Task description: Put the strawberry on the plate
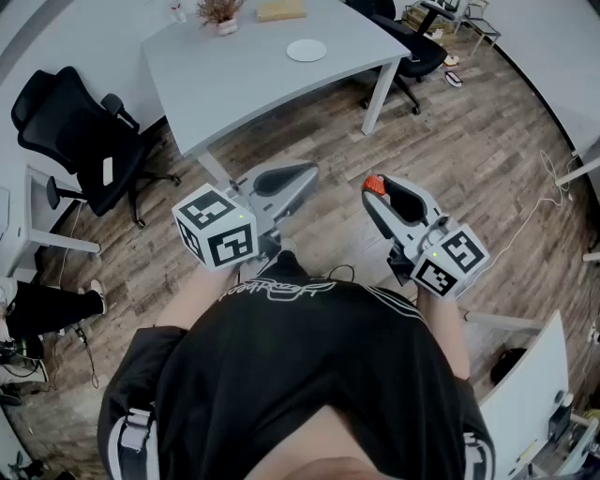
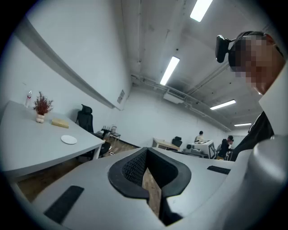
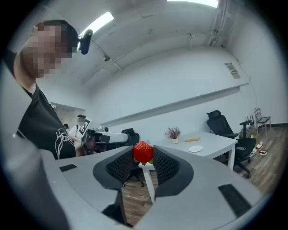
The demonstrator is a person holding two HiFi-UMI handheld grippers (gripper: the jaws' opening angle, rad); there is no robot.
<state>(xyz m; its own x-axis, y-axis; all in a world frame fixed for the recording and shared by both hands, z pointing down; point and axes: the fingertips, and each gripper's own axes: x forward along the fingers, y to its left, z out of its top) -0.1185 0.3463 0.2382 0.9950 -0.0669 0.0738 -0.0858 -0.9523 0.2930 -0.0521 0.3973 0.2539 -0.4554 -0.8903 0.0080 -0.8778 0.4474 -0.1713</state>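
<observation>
A red strawberry (image 3: 143,152) sits pinched at the tips of my right gripper (image 3: 145,161), which is shut on it; from the head view the strawberry (image 1: 374,184) shows as a red spot at the tips of that gripper (image 1: 377,194). My left gripper (image 1: 298,178) is held beside it at the same height, jaws together with nothing between them (image 2: 147,179). The white plate (image 1: 307,50) lies on the grey table (image 1: 234,75) ahead, well beyond both grippers. The same plate appears small in the left gripper view (image 2: 69,139) and the right gripper view (image 3: 195,148).
A potted dried plant (image 1: 217,13) and a tan block (image 1: 280,9) stand at the table's far edge. Black office chairs (image 1: 82,141) flank the table on the left and at the right (image 1: 403,42). Wooden floor lies between me and the table.
</observation>
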